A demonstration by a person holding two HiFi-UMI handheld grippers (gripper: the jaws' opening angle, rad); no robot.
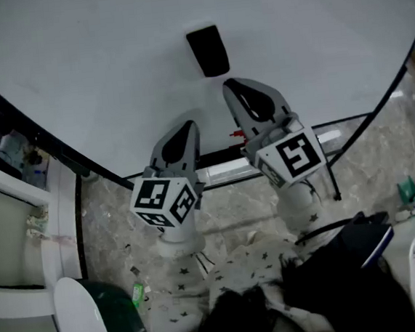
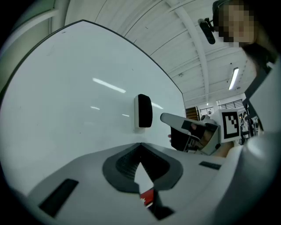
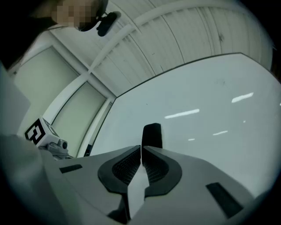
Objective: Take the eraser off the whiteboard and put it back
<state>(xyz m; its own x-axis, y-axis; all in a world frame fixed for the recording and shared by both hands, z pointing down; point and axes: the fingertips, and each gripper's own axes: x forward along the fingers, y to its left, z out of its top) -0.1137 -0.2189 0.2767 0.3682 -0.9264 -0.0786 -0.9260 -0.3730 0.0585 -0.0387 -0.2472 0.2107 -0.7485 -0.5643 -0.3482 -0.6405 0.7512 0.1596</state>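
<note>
Both grippers have their claws pressed together and hold nothing. The eraser (image 1: 208, 50) clings to the whiteboard (image 1: 95, 56), just beyond the right gripper (image 1: 230, 86). That gripper's tips aim straight at it, likely lined up for the grab, though they would need to spread first. The left gripper (image 1: 189, 125) hangs nearer and to the left, seemingly just standing by. In the right gripper view the jaws cover the eraser's lower end. Whether the tips touch the whiteboard is hard to tell. Its edges run out of frame.
</note>
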